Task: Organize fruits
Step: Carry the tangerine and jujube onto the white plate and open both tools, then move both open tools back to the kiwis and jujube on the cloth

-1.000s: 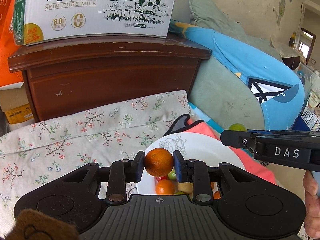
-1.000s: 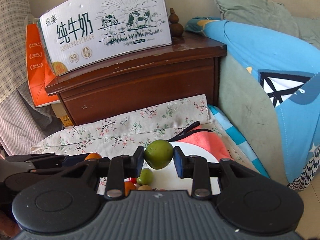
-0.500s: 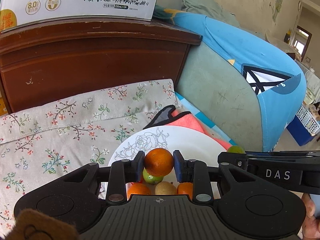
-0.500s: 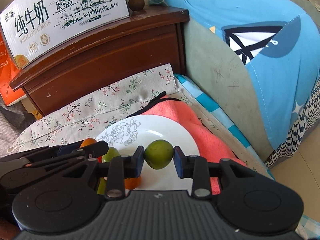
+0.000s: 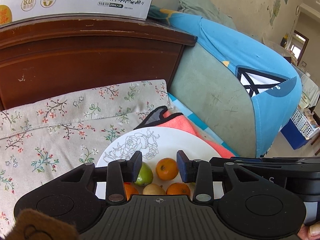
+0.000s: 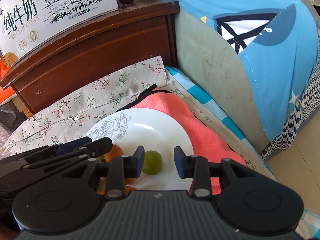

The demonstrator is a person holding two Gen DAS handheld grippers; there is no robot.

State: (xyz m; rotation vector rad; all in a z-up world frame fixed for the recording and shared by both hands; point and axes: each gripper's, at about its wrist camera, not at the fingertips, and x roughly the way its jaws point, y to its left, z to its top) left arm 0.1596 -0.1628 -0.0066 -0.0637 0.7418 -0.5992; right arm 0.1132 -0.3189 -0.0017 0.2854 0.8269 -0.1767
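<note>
Your left gripper (image 5: 159, 166) has just been opening: its blue-padded fingers (image 5: 137, 165) stand apart, and the round, dimpled orange mandarin (image 5: 167, 169) lies between them on the plate, touching neither pad. Your right gripper (image 6: 159, 162) likewise has its fingers (image 6: 139, 161) apart, with the smooth round green fruit (image 6: 152, 162) resting on the plate between them, close to the left-hand pad, clear of the other.

The container is a glossy white ceramic plate (image 5: 170, 140) with a grey line-drawn rose on its rim. In it, in the left wrist view: a green pear-shaped fruit (image 5: 144, 175), a dull yellowish fruit (image 5: 153, 189), and two further orange mandarins (image 5: 178, 188) at the near edge.

The plate sits on a fuzzy coral towel (image 6: 180, 112) with black edging, beside a floral-print beige cloth (image 5: 60, 124). Behind stand a dark varnished wooden cabinet (image 5: 90, 56) and a printed cardboard milk carton (image 6: 56, 10).
</note>
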